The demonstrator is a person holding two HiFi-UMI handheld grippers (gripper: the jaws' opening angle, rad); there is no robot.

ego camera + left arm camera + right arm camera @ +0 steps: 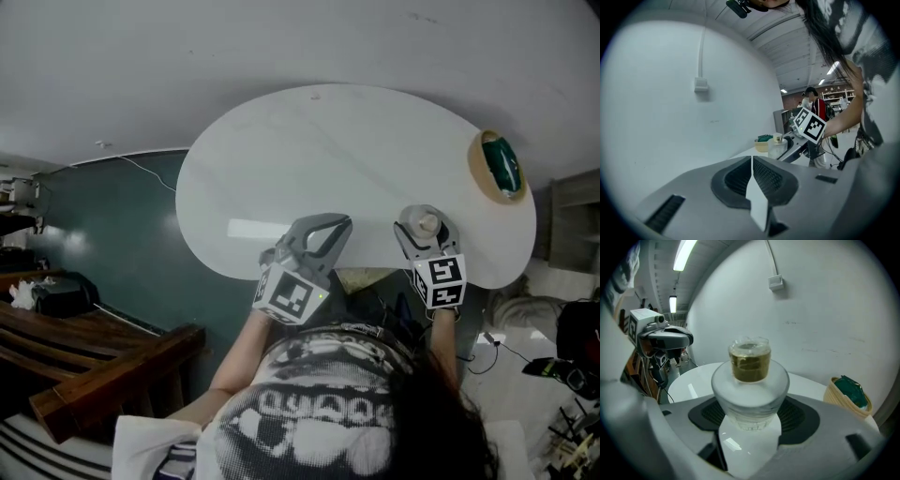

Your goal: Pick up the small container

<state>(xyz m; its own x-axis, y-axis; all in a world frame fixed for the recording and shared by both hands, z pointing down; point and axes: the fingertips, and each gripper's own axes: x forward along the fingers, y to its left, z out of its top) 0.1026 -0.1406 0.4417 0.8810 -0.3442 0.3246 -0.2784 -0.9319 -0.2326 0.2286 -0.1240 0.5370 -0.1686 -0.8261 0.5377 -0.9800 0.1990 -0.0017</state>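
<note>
Right gripper (751, 411) is clamped on the small container (750, 376), a frosted little jar with a yellowish top. Its body is wedged between both dark pads, so I'd call the grab done and the lift the step in hand. Honestly can't tell if the jar's base is off the surface yet. In the head view it's over the near edge of the white oval table (319, 141), right in front of the person. Next move, I reckon: straight up and keep it upright, because that rounded wall looks smooth and could slide through the pads if the squeeze eases. Left gripper (752, 168) is idle, jaws pressed together with nothing in them, parked at the same near edge a bit apart. Further out the glossy top carries a woven basket (480, 178) with something green inside, at the far right rim. Past that there's a plain white wall with a cable dropping to a small box (776, 282), plus a dark floor and a wooden bench (94, 352) off to the left
</note>
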